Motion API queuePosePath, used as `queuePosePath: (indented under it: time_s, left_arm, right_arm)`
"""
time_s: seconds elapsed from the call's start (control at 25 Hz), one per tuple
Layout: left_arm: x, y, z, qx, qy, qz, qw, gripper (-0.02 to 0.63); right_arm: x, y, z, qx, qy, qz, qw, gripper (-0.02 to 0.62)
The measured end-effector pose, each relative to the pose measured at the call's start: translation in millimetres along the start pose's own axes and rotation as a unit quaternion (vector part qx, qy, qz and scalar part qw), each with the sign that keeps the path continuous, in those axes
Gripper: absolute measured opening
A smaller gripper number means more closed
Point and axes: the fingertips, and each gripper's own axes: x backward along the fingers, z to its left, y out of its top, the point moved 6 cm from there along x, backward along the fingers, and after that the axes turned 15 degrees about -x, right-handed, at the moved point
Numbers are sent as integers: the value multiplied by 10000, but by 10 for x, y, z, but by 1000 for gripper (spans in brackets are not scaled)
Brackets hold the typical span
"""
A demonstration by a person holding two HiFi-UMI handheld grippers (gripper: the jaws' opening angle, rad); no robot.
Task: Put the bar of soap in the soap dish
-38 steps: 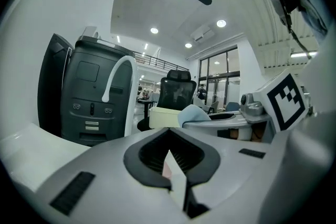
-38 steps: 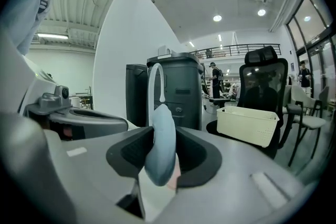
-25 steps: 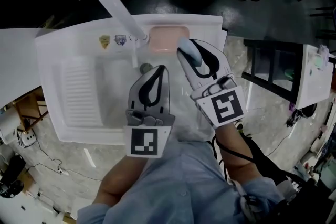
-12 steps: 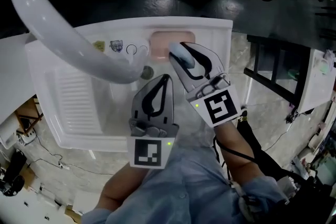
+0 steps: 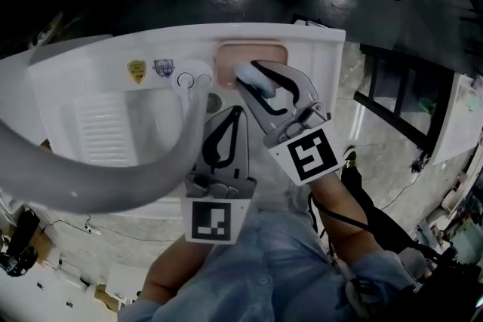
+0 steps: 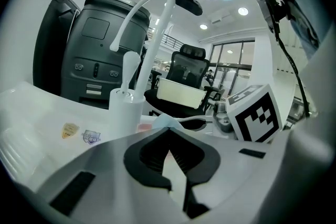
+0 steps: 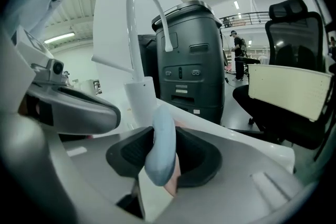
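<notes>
The pink soap dish [image 5: 252,56] is sunk into the back rim of the white sink [image 5: 75,72], right of the faucet base [image 5: 192,79]. My right gripper [image 5: 253,81] is shut on the pale blue bar of soap [image 5: 249,76], which hangs on edge over the dish's near edge. In the right gripper view the soap [image 7: 161,147] stands upright between the black pads, with pink showing below it. My left gripper [image 5: 237,112] hovers over the basin beside it, shut and empty; its tips meet in the left gripper view [image 6: 169,132].
The white faucet spout [image 5: 113,185] arches up close to the head camera and hides part of the basin. A ribbed washboard [image 5: 106,124] fills the sink's left side. A drain [image 5: 214,102] lies near the left gripper. A black frame [image 5: 392,109] stands right of the sink.
Both grippers have sunk toward the sink. The right one has carried the soap leftward, from right of the dish to over its near edge. The faucet spout now sweeps across the view's left.
</notes>
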Motion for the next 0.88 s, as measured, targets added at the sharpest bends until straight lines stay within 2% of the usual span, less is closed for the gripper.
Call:
queuePosePath:
  time_s: [0.12,0.36,0.56,0.88]
  left_arm:
    - [-20,-9,-11,16,-15,3,10000,6]
    - [-39,-12,-25,11,-34,34,10000,6]
    - [-47,-11,-13,23,-14,45,10000,6]
    - [-53,-7,-17,10,-50,-26,10000,6]
  right_arm:
    - [-34,-39,27,405,-123,321,9986,124]
    - [-49,-51,30,612,-197,534,9965,130]
    - [-30,-25,-19,585,-238,511,9967,156]
    - [45,8,-142,485,-438,454,9968,163]
